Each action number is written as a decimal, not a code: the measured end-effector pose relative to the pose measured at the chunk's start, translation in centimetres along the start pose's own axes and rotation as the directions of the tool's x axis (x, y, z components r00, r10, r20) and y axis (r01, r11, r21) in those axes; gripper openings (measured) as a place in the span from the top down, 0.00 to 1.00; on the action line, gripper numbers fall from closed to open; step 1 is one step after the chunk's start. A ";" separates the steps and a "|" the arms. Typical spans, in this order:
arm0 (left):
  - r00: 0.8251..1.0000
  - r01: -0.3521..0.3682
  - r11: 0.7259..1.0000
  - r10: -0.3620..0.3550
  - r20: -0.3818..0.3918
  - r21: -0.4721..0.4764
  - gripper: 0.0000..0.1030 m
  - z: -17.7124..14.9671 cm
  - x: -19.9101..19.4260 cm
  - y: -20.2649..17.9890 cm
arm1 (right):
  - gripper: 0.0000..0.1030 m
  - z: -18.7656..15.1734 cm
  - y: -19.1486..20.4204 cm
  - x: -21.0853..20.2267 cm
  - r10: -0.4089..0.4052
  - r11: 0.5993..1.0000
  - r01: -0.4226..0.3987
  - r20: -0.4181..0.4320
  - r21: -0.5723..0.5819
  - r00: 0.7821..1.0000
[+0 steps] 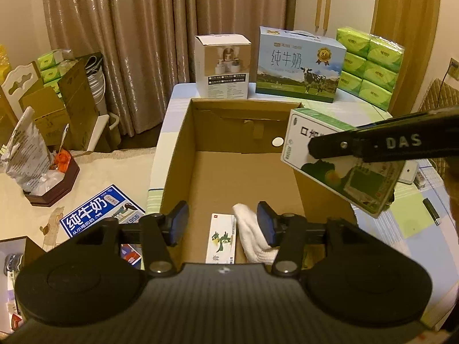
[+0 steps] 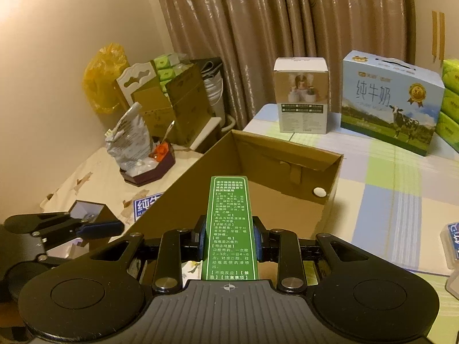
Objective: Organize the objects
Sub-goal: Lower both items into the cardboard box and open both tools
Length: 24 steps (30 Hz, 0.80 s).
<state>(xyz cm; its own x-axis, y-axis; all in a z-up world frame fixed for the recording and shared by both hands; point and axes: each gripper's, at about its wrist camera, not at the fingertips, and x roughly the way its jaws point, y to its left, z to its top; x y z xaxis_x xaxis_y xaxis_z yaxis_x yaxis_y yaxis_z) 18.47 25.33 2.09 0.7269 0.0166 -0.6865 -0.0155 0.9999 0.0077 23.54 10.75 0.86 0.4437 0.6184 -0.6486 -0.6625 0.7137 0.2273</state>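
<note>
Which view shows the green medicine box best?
The left wrist view: the green medicine box appears nearly whole, clamped by the right gripper beside the cardboard box. The right wrist view shows only its narrow green printed side.

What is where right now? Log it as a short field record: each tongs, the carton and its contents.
left tongs: open, empty, poised above the carton's near end
right tongs: shut on green medicine box, held above the carton's right wall
cardboard carton: open-topped, on the checked tablecloth
carton contents: small white bird-print box beside white cloth
behind carton: milk gift case, white product box
</note>
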 end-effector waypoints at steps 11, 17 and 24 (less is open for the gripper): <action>1.000 -0.007 0.999 0.007 0.007 -0.045 0.52 -1.2 -1.0 1.0 | 0.27 0.1 -0.4 1.2 0.065 0.996 -0.070 0.073 0.056 0.995; 1.000 -0.012 0.998 0.014 0.020 -0.068 0.49 -2.3 -2.5 0.5 | 0.23 -0.7 -1.4 -1.6 0.048 0.996 -0.054 0.091 0.064 0.995; 0.999 -0.014 0.996 0.017 0.035 -0.087 0.36 -3.4 -5.0 -1.6 | 0.10 -3.4 -2.2 -6.8 0.003 0.997 -0.010 0.104 0.071 0.995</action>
<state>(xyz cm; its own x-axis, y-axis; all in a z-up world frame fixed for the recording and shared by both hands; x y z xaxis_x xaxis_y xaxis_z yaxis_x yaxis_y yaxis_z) 12.47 23.59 3.04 0.7501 0.0335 -0.6604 -0.0852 0.9953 -0.0462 19.88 3.85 2.27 0.5023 0.6513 -0.5687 -0.6223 0.7290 0.2852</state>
